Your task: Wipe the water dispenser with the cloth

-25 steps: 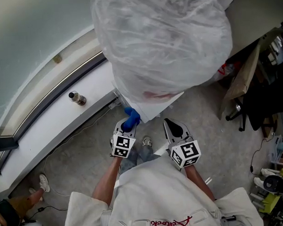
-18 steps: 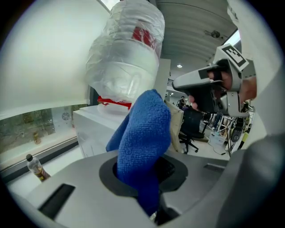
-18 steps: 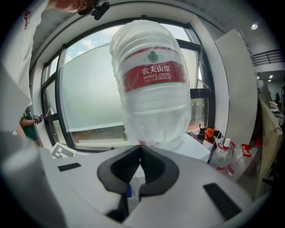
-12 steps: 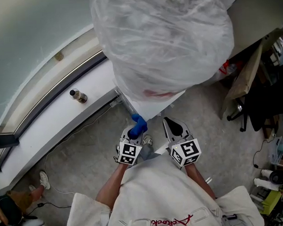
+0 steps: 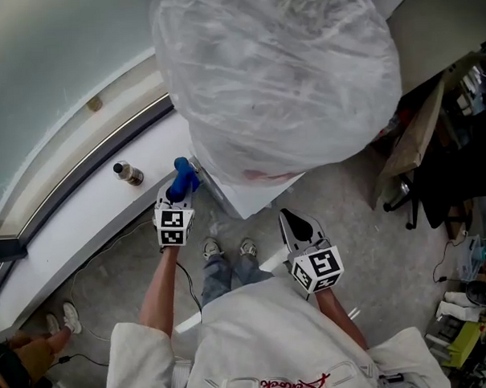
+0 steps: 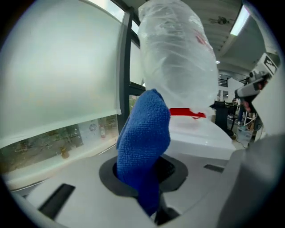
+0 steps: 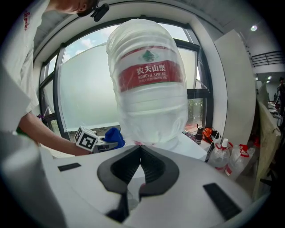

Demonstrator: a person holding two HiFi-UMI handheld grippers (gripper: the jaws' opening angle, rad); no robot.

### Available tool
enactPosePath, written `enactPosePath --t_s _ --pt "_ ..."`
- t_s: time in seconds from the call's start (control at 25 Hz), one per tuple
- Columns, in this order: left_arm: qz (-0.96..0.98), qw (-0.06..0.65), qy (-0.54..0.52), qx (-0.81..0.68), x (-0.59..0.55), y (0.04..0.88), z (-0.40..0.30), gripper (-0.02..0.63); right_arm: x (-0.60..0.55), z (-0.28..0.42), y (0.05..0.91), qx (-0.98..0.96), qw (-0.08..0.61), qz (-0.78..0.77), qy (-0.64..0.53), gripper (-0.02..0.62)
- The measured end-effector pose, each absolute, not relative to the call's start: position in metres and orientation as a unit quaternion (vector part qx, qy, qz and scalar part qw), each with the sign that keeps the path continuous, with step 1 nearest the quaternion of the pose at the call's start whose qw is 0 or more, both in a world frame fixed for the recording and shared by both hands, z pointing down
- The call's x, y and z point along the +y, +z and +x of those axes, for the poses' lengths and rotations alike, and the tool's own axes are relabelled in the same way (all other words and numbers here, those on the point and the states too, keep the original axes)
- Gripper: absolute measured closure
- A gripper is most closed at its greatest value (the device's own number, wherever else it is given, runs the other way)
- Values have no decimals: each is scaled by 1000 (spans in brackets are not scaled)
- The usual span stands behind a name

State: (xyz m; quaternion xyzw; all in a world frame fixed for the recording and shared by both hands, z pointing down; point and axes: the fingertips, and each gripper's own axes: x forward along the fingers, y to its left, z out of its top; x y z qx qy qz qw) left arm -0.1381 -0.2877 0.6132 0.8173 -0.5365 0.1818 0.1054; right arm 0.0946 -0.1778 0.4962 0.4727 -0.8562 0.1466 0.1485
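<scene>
Head view, left of centre: gripped a bunched blue microfibre cloth (image 5: pixel 183 172) in the left gripper (image 5: pixel 181 187), brought up against the left corner of the white water dispenser (image 5: pixel 241 196), below the large water bottle wrapped in clear plastic (image 5: pixel 278 75). Could not tell whether cloth and dispenser actually touched.

Judged the wiping as at its very start: cloth in hand and at the dispenser, no wiped patch or streak to be made out, top and sides seemingly all left to do.

Left gripper view, centre: clamped firmly on the cloth (image 6: pixel 144 151), standing upright out of the jaws, with the dispenser's white top (image 6: pixel 200 136) just beyond at middle right.

Reached forward with the left forearm, nearly straight, toward the upper left. Held the right gripper (image 5: pixel 292 224) low at lower centre, well apart from the dispenser, elbow bent. Right gripper view: closed tip to tip (image 7: pixel 140 147), with nothing between.
</scene>
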Motion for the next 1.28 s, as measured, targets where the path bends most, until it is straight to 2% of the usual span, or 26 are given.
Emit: enactPosePath --t_s 0.44,0.76,1.28 --pt "794 181 231 -533 -361 670 -161 543 -185 96 494 -851 158 480 144 581" --pt "810 179 225 -511 -335 677 -142 543 -185 91 496 -852 160 476 145 581" --pt "845 155 203 -469 -254 667 -73 543 -172 85 507 -860 162 460 151 581"
